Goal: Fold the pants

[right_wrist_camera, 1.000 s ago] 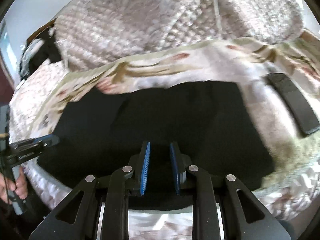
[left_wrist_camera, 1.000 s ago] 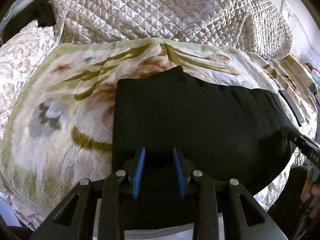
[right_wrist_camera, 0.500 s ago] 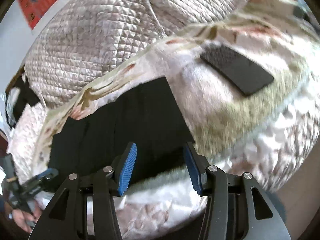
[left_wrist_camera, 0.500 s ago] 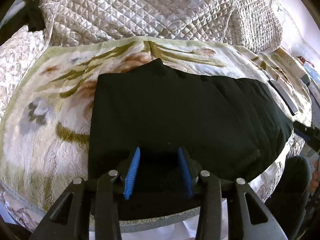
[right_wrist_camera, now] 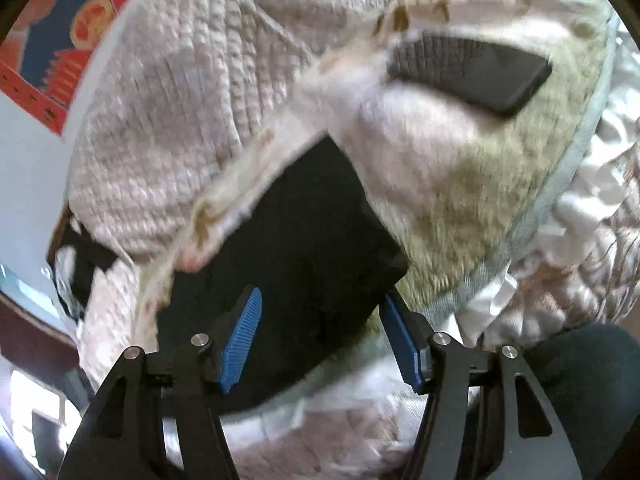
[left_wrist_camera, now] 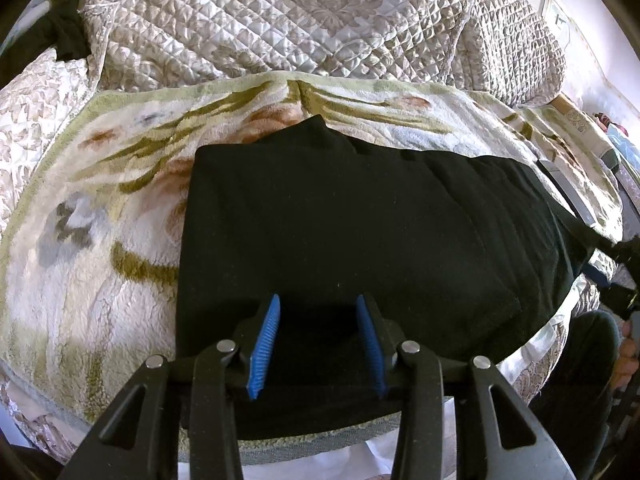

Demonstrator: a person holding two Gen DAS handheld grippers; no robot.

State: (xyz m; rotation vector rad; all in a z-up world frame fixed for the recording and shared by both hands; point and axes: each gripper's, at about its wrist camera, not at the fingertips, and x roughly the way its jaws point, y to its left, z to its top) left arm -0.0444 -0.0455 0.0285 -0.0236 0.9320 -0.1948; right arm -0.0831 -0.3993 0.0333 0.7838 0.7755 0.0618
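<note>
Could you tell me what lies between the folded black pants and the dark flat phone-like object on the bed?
Only bare floral blanket separates the black pants from the dark flat object, as the right wrist view shows.

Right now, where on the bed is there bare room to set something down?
Bare floral blanket lies left of the black pants, up to the quilted cover. Another patch lies between the pants' right end and the dark flat device. The middle is covered.
</note>
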